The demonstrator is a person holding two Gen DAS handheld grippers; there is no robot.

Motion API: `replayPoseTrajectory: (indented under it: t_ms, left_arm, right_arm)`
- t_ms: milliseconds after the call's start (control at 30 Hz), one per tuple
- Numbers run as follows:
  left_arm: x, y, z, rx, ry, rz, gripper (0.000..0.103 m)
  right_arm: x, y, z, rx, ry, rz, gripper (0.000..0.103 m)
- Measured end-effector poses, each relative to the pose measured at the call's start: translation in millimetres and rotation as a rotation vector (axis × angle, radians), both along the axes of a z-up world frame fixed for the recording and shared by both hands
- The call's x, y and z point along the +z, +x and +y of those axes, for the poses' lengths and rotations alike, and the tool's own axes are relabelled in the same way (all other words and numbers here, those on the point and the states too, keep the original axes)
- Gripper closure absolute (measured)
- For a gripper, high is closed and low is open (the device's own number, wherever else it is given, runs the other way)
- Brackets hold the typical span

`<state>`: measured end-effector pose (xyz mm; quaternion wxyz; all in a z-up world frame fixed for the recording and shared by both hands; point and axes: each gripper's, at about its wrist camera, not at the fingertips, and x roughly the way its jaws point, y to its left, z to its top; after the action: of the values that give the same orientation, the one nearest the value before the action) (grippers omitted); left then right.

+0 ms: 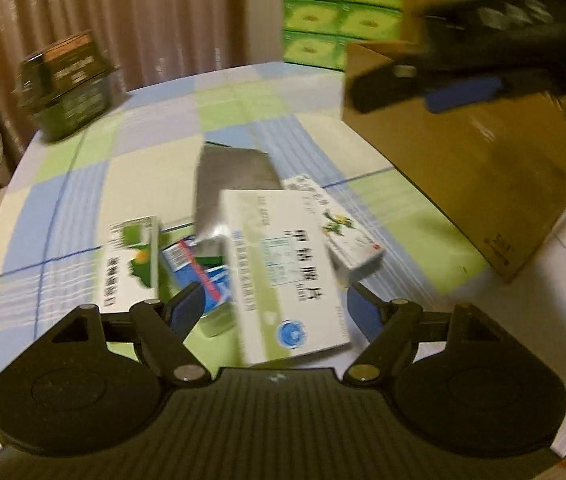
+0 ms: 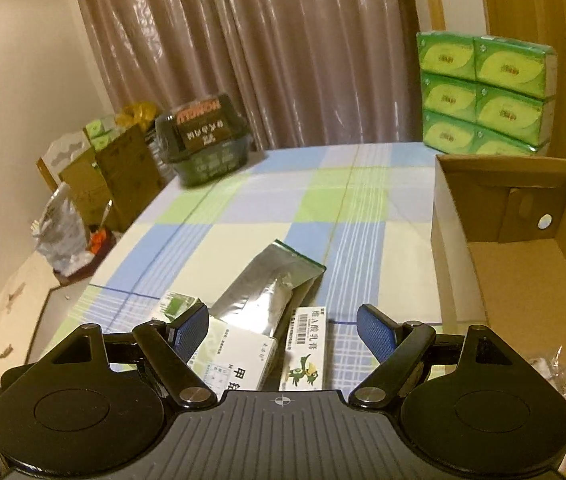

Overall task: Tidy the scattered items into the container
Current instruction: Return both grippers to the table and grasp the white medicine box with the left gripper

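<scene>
Several medicine boxes lie in a heap on the checked tablecloth. My left gripper (image 1: 275,310) stands open over a large white box (image 1: 283,264), which sits between its jaws without the pads pressing on it. Beside it are a green-and-white box (image 1: 131,264), a blue-and-red box (image 1: 199,268), a small box with a green bird (image 1: 347,236) and a silver pouch (image 1: 231,184). My right gripper (image 2: 283,330) is open and holds nothing, hovering above the white box (image 2: 239,360), the bird box (image 2: 307,352) and the pouch (image 2: 267,292). The open cardboard box (image 2: 523,280) stands at the right.
A stack of green tissue packs (image 2: 487,96) stands behind the cardboard box. Dark noodle bowls (image 2: 207,144) sit at the table's far left corner. Left of the table's edge are cartons and bags (image 2: 95,188) on the floor. Crumpled plastic (image 2: 555,372) lies inside the cardboard box.
</scene>
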<state>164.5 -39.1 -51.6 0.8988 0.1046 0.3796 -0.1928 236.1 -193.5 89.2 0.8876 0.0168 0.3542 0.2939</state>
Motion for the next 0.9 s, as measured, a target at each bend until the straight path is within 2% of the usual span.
replayPoseTrajectory:
  t_ms: [267, 433, 567, 667, 800, 900]
  left_arm:
    - [-28.6, 8.5, -21.9, -0.011, 0.077, -0.012, 0.029]
    - [-37.2, 12.1, -22.4, 0.009, 0.090, -0.025, 0.030]
    - [-34.3, 8.5, -20.7, 0.008, 0.104, -0.031, 0.032]
    - [-23.3, 6.0, -11.8, 0.024, 0.086, -0.028, 0.033]
    - [-9.3, 4.2, 5.2, 0.063, 0.091, -0.061, 0.033]
    - [-7.2, 6.0, 19.3, 0.094, 0.094, -0.057, 0.033]
  right_arm:
    - [-17.0, 12.2, 7.8, 0.018, -0.047, 0.032, 0.024]
    - [-18.6, 17.7, 1.3, 0.007, -0.055, 0.042, 0.024]
    - [-22.3, 18.0, 2.4, 0.017, -0.075, 0.050, 0.024]
    - [-24.3, 17.0, 6.1, 0.032, -0.086, 0.050, 0.025]
    - [-33.1, 14.4, 15.7, 0.064, -0.132, 0.052, 0.034]
    - [-46.6, 15.5, 21.3, 0.085, -0.177, 0.073, 0.035]
